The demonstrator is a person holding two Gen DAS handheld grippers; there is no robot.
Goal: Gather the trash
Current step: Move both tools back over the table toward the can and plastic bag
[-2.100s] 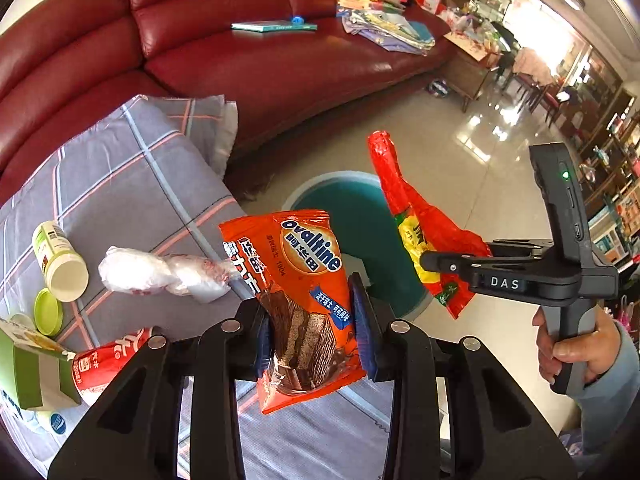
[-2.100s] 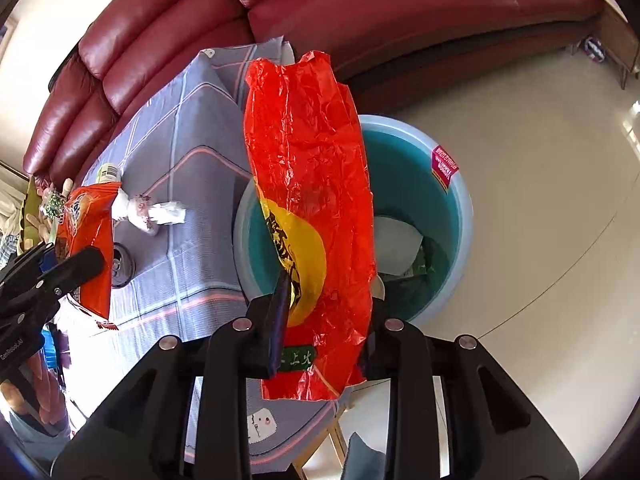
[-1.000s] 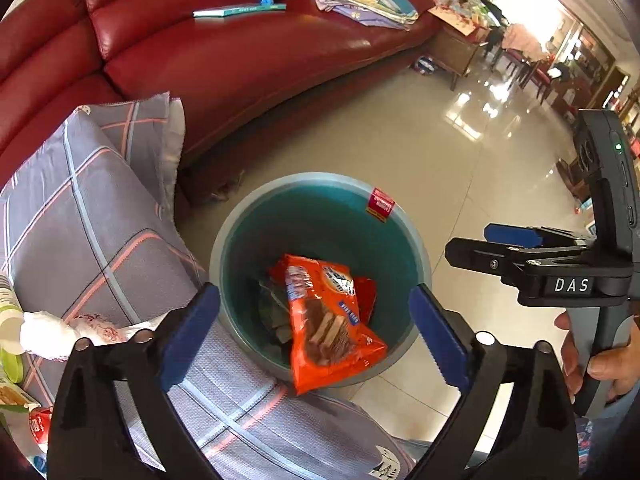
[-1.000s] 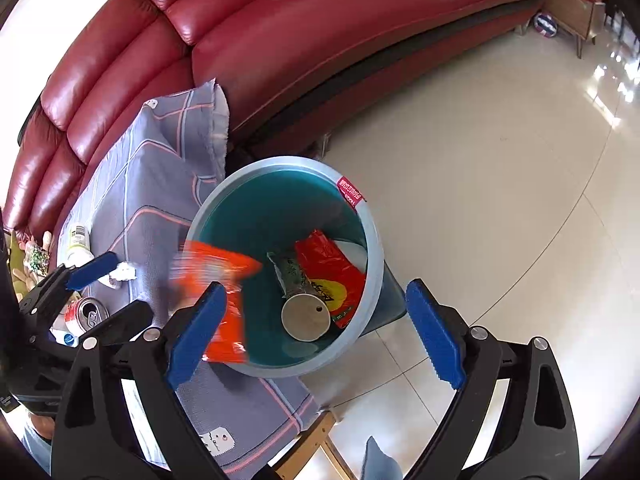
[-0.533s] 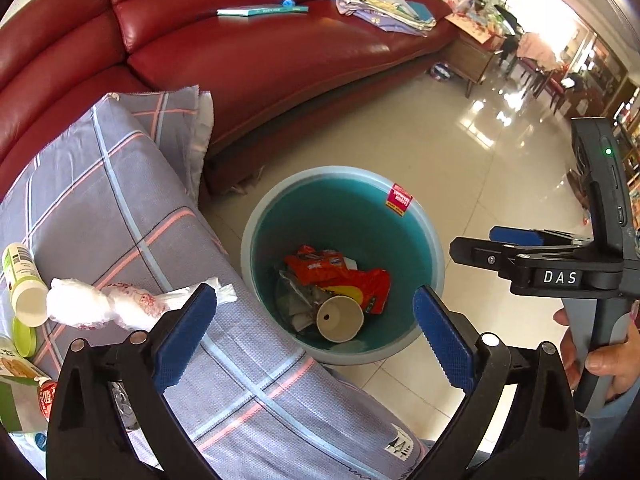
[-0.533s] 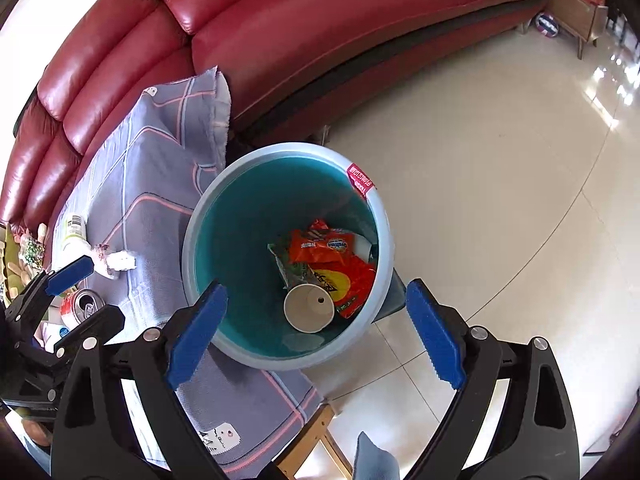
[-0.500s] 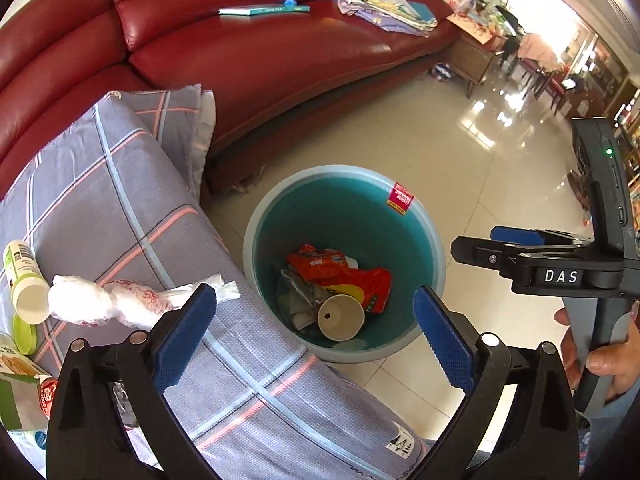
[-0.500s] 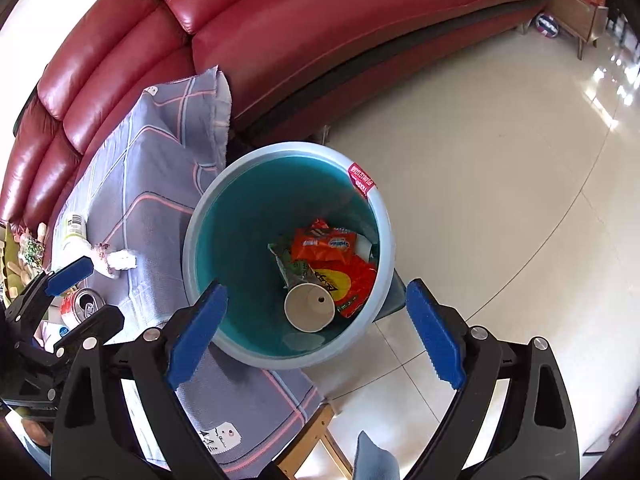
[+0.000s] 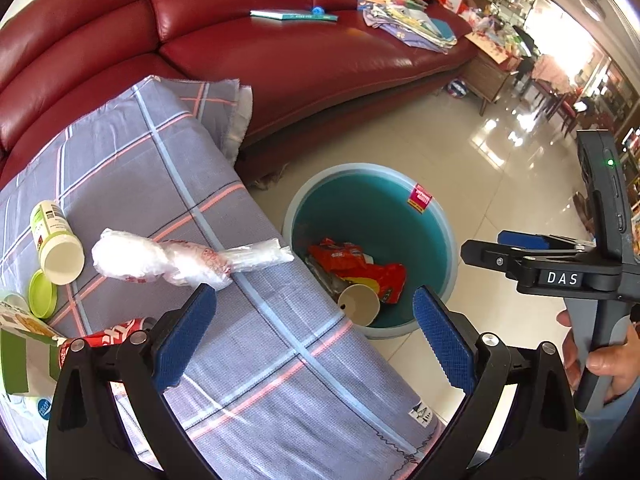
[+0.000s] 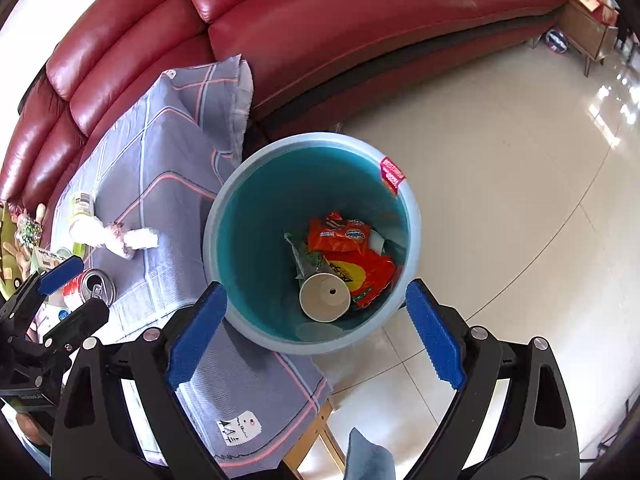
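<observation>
A teal bin (image 10: 256, 216) stands on the floor beside the cloth-covered table (image 9: 152, 168). Inside lie an orange Ovaltine wrapper (image 10: 340, 234), a red wrapper (image 10: 364, 276) and a paper cup (image 10: 325, 297). My right gripper (image 10: 316, 328) hangs open above the bin with nothing between its blue pads. My left gripper (image 9: 314, 338) is open and empty over the table's edge. Just beyond it lies a crumpled clear plastic bag (image 9: 168, 260). Further left are a tipped white bottle (image 9: 56, 240), a green lid (image 9: 42, 294) and a red can (image 9: 108, 338). The bin (image 9: 436, 236) also shows in the left wrist view.
A red leather sofa (image 9: 280, 52) curves behind, with a book (image 9: 294, 15) and piled papers (image 9: 408, 20) on it. A green and white carton (image 9: 18, 354) lies at the table's left edge. A hand (image 9: 600, 364) holds the right gripper's handle. Glossy tiled floor (image 10: 520, 160) surrounds the bin.
Both wrappers were let go and dropped into the bin; both grippers opened. Since then my left gripper has moved back over the table, bringing the plastic bag and can nearer.
</observation>
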